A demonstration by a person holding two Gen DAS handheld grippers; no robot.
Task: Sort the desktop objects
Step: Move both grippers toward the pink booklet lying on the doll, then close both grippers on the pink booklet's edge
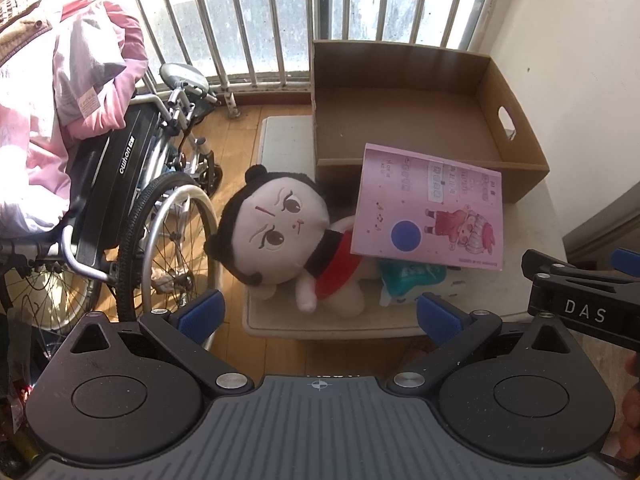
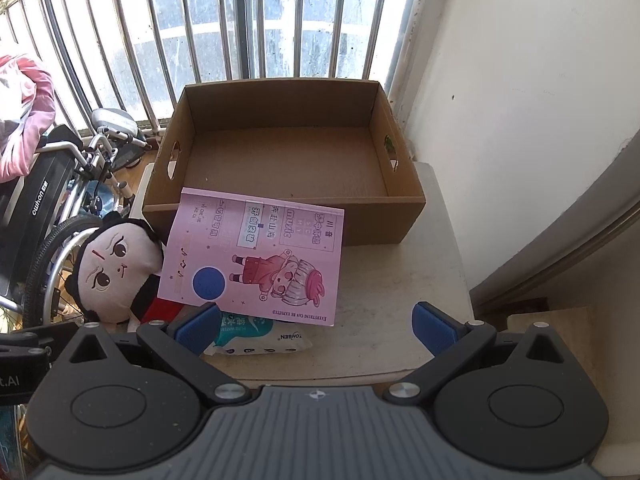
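Observation:
An empty cardboard box (image 1: pixel 516 128) (image 2: pixel 288 152) stands at the back of a small beige table (image 1: pixel 532 216) (image 2: pixel 392 280). A pink notebook (image 1: pixel 432 208) (image 2: pixel 256 256) leans against the box's front wall, lying over a plush doll (image 1: pixel 276 224) (image 2: pixel 112 272) and a tissue pack (image 1: pixel 412 280) (image 2: pixel 260 336). My left gripper (image 1: pixel 320 312) hovers open above the table's near edge, in front of the doll. Open as well, my right gripper (image 2: pixel 316 328) hangs over the near edge, its left finger above the tissue pack. The right gripper's body (image 1: pixel 584 300) shows at the left wrist view's right edge.
A wheelchair (image 1: pixel 132 208) (image 2: pixel 52 200) draped with pink clothing (image 1: pixel 60 92) stands left of the table. White window bars (image 1: pixel 256 20) (image 2: pixel 248 20) run behind the box. A white wall (image 2: pixel 520 100) closes off the right side.

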